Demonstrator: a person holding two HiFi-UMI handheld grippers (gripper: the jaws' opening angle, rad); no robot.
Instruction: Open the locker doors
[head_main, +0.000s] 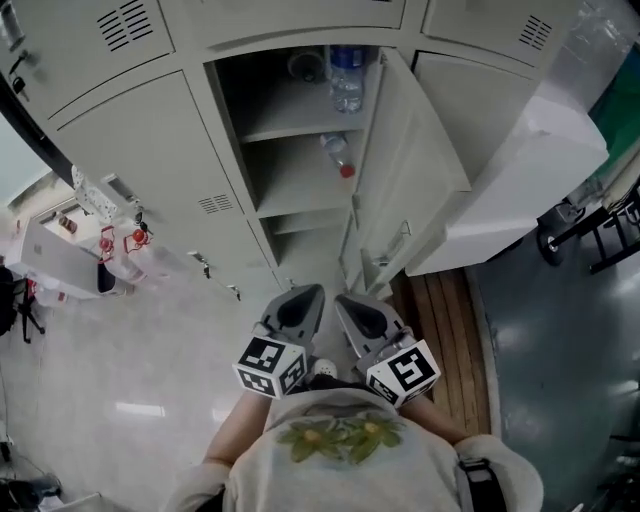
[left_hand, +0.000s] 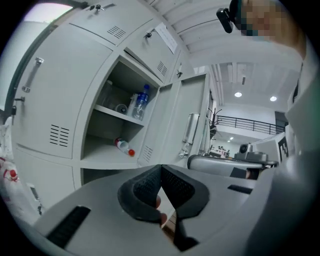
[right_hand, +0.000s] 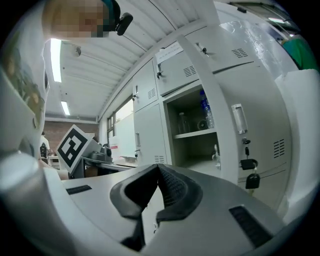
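pale glossy floor (head_main: 120, 380) seen at left, light patches reflected on it. strip of wooden slats (head_main: 440, 320) laid beside dark grey-green floor (head_main: 560, 370) at right. white ribbed ceiling (right_hand: 150, 30) lit by long tube lamps (right_hand: 55, 60). round ceiling lights (left_hand: 238, 94) seen farther off, above black railing (left_hand: 250, 122). brick wall (right_hand: 52, 129) glimpsed in distance.

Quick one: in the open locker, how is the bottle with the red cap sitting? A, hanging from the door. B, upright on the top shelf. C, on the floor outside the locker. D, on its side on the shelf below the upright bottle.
D: the red-capped bottle lies on its side inside the open locker, one shelf below the upright bottle.
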